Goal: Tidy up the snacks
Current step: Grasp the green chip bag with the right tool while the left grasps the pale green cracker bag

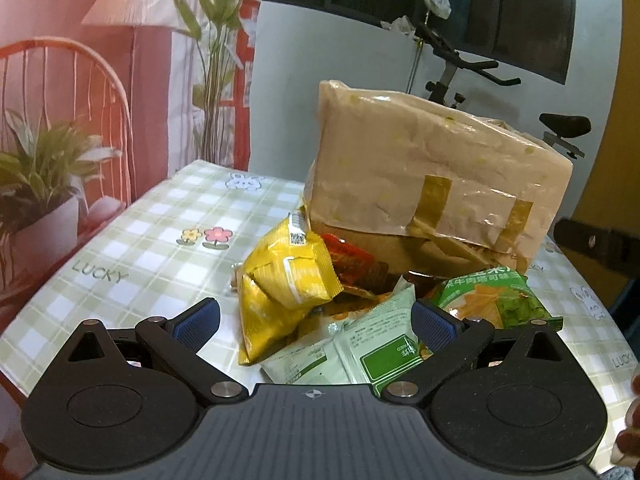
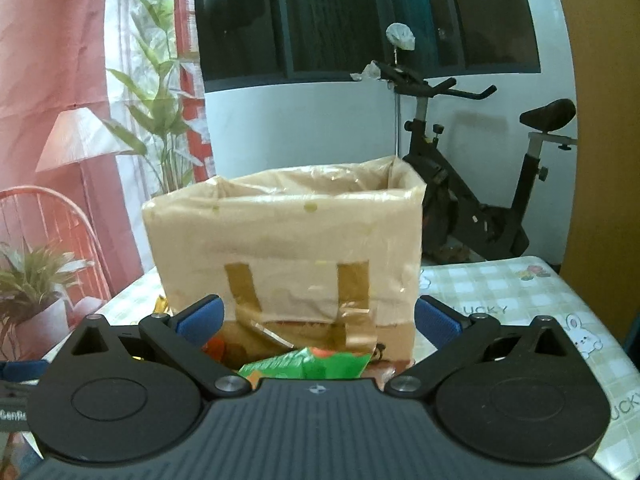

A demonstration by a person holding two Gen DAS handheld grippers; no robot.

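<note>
Snack packets lay heaped before the tape-patched, plastic-lined cardboard box [image 1: 432,168].
Left gripper [image 1: 316,322] and right gripper [image 2: 318,322] gaped wide, empty; picking seemed unstarted. Next: close on the crinkled yellow snack bag [image 1: 284,280] and lift it boxward.

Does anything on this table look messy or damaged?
Yes. The snack packets lie in a loose heap in front of the box: a yellow bag slumped over a pale green packet. The box's plastic wrap is wrinkled, its brown tape strips peeling.
</note>
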